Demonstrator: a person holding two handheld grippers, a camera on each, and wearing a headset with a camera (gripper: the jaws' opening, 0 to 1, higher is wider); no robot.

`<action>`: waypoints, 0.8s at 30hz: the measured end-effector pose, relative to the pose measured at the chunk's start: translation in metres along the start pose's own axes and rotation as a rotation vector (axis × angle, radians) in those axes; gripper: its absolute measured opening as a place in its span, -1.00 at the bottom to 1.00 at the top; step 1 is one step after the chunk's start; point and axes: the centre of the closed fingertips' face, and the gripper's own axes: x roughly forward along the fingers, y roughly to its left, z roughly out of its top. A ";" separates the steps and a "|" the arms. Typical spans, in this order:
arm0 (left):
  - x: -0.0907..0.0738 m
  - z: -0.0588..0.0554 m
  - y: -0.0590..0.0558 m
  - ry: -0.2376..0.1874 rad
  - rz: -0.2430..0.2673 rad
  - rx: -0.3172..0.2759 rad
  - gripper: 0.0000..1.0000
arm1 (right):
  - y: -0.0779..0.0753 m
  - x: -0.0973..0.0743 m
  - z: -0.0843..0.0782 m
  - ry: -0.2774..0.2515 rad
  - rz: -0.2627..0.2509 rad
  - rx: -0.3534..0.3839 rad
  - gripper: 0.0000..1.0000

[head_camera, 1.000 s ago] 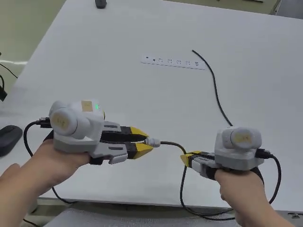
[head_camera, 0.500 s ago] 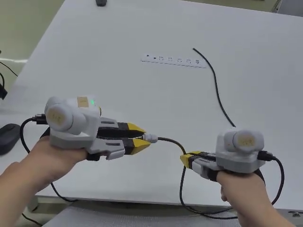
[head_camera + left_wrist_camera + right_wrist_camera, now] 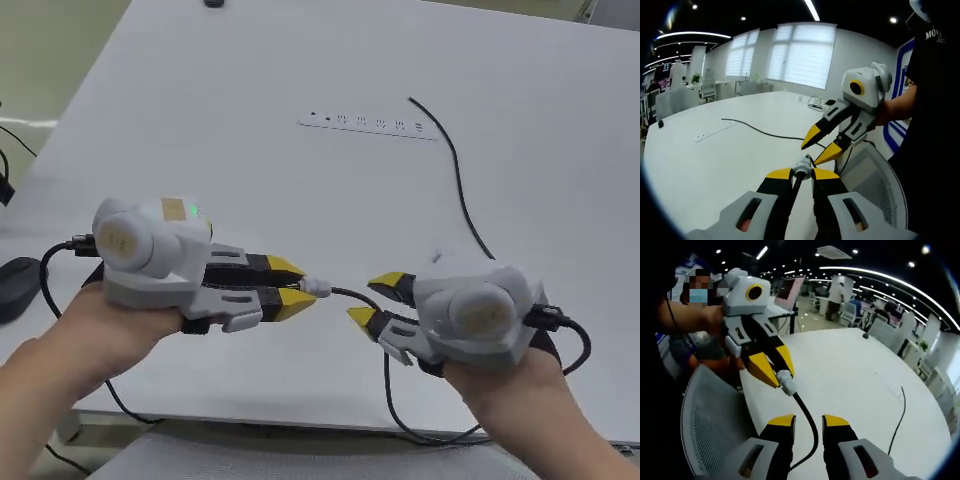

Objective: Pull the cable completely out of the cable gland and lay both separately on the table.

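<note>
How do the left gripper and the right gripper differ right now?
The left gripper is shut on the cable gland; the right gripper is open. The left gripper clamps its part; the cable only runs loose between the right gripper's jaws. Both have yellow tips, facing each other.

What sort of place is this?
Probably an open-plan office or lab: a large white table with a power strip, office chairs at further desks, and wide windows with blinds.

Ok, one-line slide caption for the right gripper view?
Left claw pinches the cable gland; its black cable runs through the open right claw.
</note>
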 end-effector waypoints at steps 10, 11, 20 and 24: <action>-0.001 0.001 0.001 -0.004 0.000 0.002 -0.70 | 0.004 0.011 0.009 0.002 0.000 -0.103 -0.94; -0.001 0.002 0.001 -0.006 0.000 0.004 -0.70 | 0.004 0.011 0.010 0.000 0.000 -0.103 -0.96; 0.000 0.001 0.001 -0.003 -0.006 0.013 -0.70 | 0.003 0.011 0.007 -0.012 0.001 0.006 -0.98; 0.001 0.002 0.000 -0.001 -0.012 0.023 -0.70 | 0.003 0.010 0.006 -0.019 -0.001 0.039 -0.99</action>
